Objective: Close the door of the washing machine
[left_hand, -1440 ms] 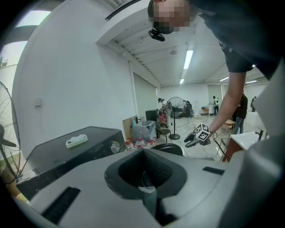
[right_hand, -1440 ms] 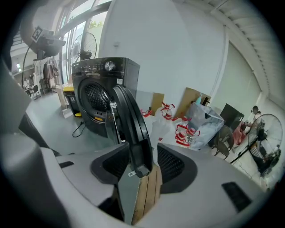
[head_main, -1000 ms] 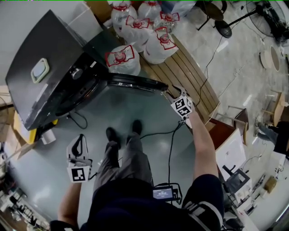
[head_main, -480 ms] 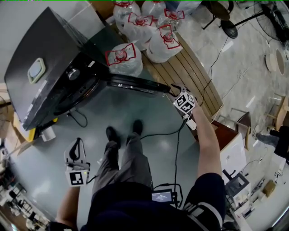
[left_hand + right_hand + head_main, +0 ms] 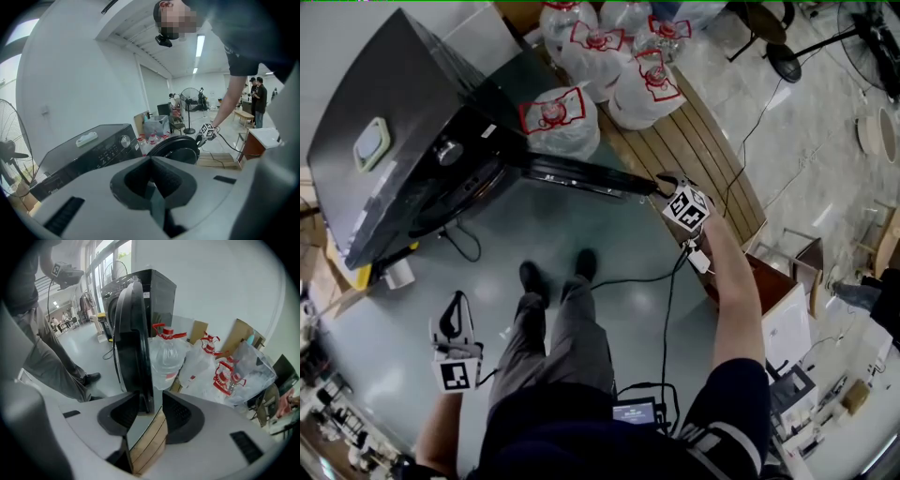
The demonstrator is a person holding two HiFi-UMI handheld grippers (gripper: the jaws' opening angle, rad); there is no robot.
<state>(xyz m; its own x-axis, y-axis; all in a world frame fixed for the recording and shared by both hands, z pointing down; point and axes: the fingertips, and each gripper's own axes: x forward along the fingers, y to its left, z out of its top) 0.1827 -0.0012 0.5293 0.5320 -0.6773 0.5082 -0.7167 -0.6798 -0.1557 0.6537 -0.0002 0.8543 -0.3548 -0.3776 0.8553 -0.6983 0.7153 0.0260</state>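
Note:
The dark washing machine [image 5: 384, 141] stands at the upper left with its round door [image 5: 581, 175] swung wide open towards the right. My right gripper [image 5: 664, 181] is at the door's free edge. In the right gripper view the door's rim [image 5: 133, 333] runs between the jaws, which are closing; one pad lies against the rim and a gap shows at the other [image 5: 150, 411]. My left gripper [image 5: 455, 319] hangs low at the left, away from the machine, its jaws together with nothing in them [image 5: 152, 187]. The left gripper view shows the machine [image 5: 89, 150] and the door [image 5: 176, 149] ahead.
Several large water jugs [image 5: 553, 117] stand behind the door on a wooden slatted platform [image 5: 694, 150]. A black cable [image 5: 666, 300] trails across the floor by the person's legs [image 5: 562, 319]. A fan base [image 5: 764, 52] and furniture [image 5: 778, 319] stand to the right.
My right gripper has come in onto the door's free edge and its jaws have narrowed around the rim. The left gripper has barely moved.

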